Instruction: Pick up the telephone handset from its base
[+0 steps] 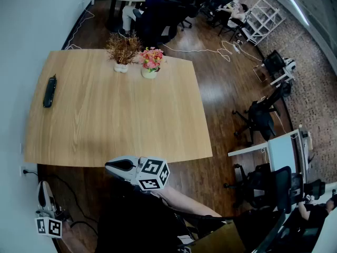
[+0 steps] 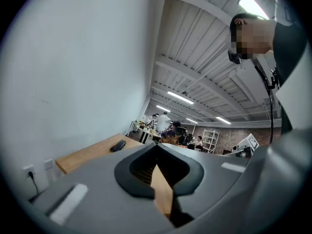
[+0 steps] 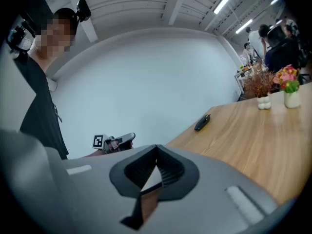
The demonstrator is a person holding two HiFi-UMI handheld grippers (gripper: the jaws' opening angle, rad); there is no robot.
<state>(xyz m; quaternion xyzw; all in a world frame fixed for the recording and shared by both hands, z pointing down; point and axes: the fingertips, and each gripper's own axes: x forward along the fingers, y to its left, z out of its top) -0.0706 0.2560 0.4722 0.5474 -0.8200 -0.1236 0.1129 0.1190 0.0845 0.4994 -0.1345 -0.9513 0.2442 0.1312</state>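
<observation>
A black telephone handset (image 1: 49, 91) lies near the left edge of the wooden table (image 1: 121, 120); I cannot make out a base under it. It is small and far off in the left gripper view (image 2: 118, 146) and the right gripper view (image 3: 202, 122). My left gripper (image 1: 42, 187) hangs below the table's near left corner, off the table, its jaws shut on nothing (image 2: 157, 144). My right gripper (image 1: 109, 165) hovers at the table's near edge and points left, its jaws closed and empty (image 3: 156, 146). Both are far from the handset.
Two small pots stand at the table's far edge, one with dried brown stems (image 1: 122, 50) and one with pink flowers (image 1: 151, 60). A white wall (image 1: 21, 46) runs along the left. Office chairs (image 1: 260, 117), desks and people are beyond and to the right.
</observation>
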